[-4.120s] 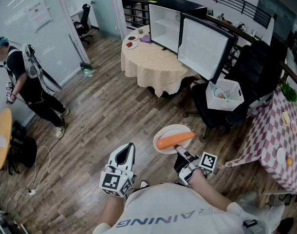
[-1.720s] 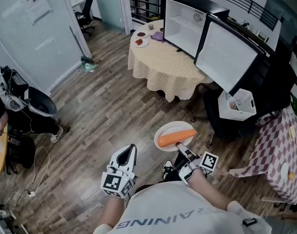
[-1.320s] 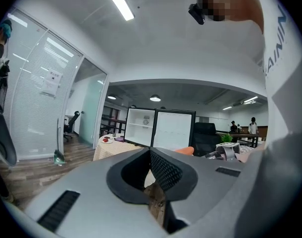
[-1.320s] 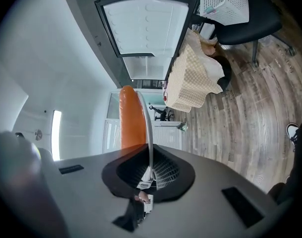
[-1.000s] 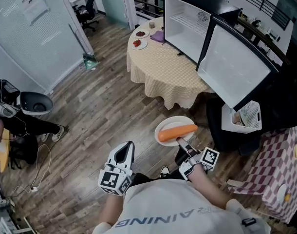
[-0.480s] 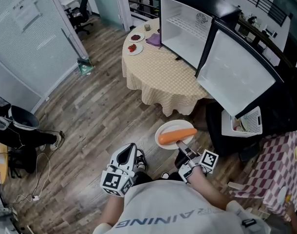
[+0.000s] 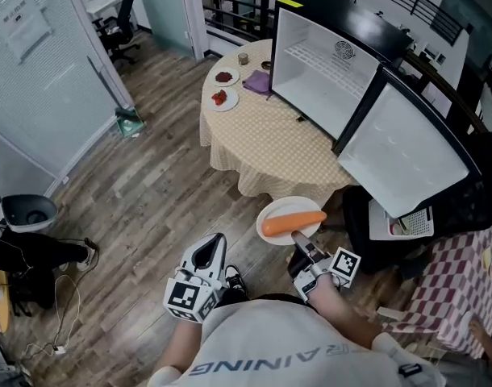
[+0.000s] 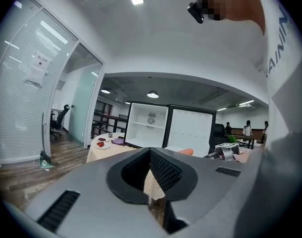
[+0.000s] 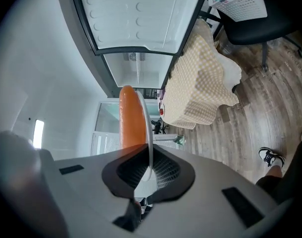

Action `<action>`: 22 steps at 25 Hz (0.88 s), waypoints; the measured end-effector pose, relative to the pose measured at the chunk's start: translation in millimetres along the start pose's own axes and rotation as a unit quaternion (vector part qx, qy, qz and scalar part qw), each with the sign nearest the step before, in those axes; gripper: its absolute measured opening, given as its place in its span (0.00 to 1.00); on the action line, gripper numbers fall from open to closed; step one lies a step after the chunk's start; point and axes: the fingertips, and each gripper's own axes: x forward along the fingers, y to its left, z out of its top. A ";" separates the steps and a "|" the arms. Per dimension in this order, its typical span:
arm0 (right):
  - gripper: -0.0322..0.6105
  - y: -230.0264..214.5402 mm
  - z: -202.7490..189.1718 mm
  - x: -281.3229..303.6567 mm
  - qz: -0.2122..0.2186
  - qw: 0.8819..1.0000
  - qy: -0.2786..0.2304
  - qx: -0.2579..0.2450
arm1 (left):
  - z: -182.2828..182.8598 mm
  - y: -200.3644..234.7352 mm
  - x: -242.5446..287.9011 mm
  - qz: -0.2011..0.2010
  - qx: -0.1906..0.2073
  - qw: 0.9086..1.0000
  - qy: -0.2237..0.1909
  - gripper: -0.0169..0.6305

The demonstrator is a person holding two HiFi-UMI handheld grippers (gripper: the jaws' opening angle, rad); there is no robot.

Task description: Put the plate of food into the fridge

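A white plate carrying a long orange carrot is held level in front of me, over the wood floor. My right gripper is shut on the plate's near rim. In the right gripper view the plate shows edge-on between the pads, with the carrot on it. My left gripper hangs shut and empty to the plate's left. The black fridge stands on the round table ahead, its white inside bare and its door swung wide to the right. The left gripper view also shows the fridge.
Two small plates of food, a purple cloth and a cup sit at the table's far side. A black chair with a white basket stands under the door. A checked table is at right, a person at left.
I have come closer to the round table and the fridge, which loom larger now. The plate and carrot stay in the right gripper. The person at the left has slid toward the frame edge.
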 end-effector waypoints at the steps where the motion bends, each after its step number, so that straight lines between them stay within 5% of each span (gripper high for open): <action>1: 0.10 2.0 -1.5 8.9 -0.003 1.000 -0.003 0.001 | 3.0 10.3 1.9 -0.003 0.000 1.000 0.000 0.04; 10: 0.10 21.6 -19.6 82.5 0.005 1.000 -0.028 0.001 | 22.6 92.5 16.7 -0.033 0.000 0.999 0.001 0.04; 22: 0.10 15.1 -10.1 132.1 -0.020 0.999 -0.042 0.006 | 16.6 138.2 52.8 -0.053 -0.020 0.998 0.015 0.04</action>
